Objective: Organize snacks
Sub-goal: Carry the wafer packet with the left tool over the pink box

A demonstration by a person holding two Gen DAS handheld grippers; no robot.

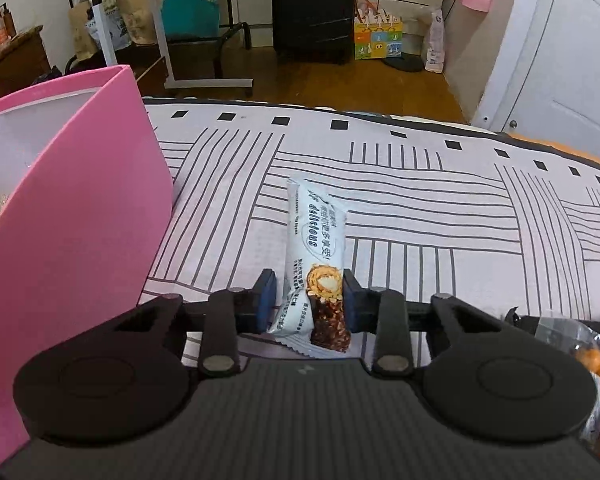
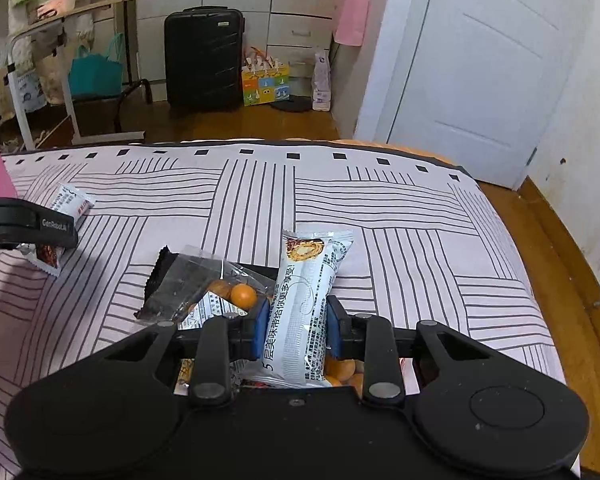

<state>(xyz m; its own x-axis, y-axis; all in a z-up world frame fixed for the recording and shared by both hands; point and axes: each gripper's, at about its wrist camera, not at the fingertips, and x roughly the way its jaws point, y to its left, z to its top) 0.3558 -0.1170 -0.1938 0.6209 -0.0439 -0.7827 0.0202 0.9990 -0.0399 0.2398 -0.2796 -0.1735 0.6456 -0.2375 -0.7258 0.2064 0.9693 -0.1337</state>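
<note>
A white snack bar (image 1: 316, 232) with a chocolate picture lies lengthwise on the striped bedsheet (image 1: 420, 208). My left gripper (image 1: 309, 300) is shut on its near end, pads against both sides. A tall pink box (image 1: 80, 220) stands just left of it. In the right wrist view, my right gripper (image 2: 298, 326) is shut on a second white snack bar (image 2: 308, 280), which tilts up over a clear packet of orange balls (image 2: 220, 284). Far left in that view, the first bar (image 2: 66, 200) shows beside a finger (image 2: 56, 228) of the left gripper.
The orange-ball packet (image 1: 592, 356) also shows at the right edge of the left wrist view. The bed's far edge (image 2: 260, 144) drops to a wooden floor with a black suitcase (image 2: 204, 60), bags and a white door (image 2: 480, 60).
</note>
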